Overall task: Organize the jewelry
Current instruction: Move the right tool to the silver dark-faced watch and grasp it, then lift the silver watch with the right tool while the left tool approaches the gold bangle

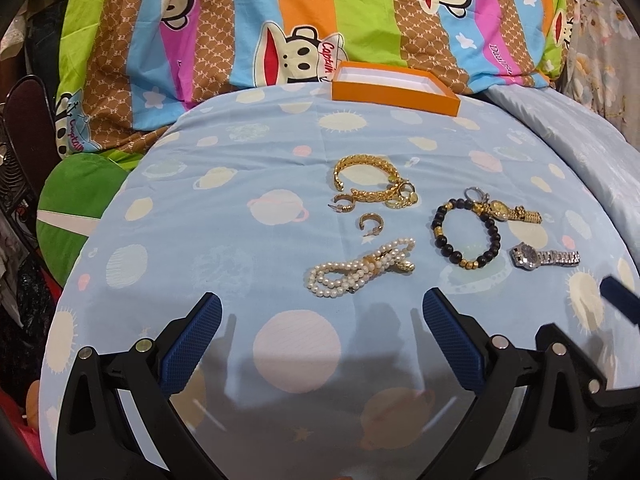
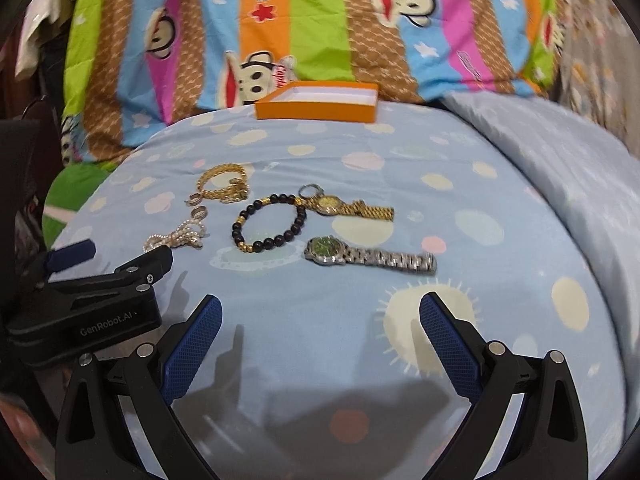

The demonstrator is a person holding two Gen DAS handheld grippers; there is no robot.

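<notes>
On the blue sheet [image 1: 240,208]: 2 watches, one silver [image 2: 360,256] and one gold [image 2: 340,205]; 1 black bead bracelet [image 1: 464,236]; 1 pearl strand [image 1: 360,270]; 1 gold chain [image 1: 372,182]; 2 gold hoop earrings [image 1: 370,224]. 1 orange box [image 1: 394,86], open, sits well behind them at the sheet's far edge. Left gripper [image 1: 322,316] and right gripper [image 2: 320,316] both spread wide, holding nothing, near side of the jewelry.

Sheet [image 1: 240,184]: matt printed cloth, faintly creased. Box [image 1: 394,96] at its far edge: matt orange card, white inside. Nearer than the box: chain [image 1: 372,184] of glossy gold metal; pearls [image 1: 360,270] with soft sheen; beads [image 1: 466,232] dull black; silver watch [image 2: 370,257] of polished, linked metal. Jaw pads: blue, textured.
</notes>
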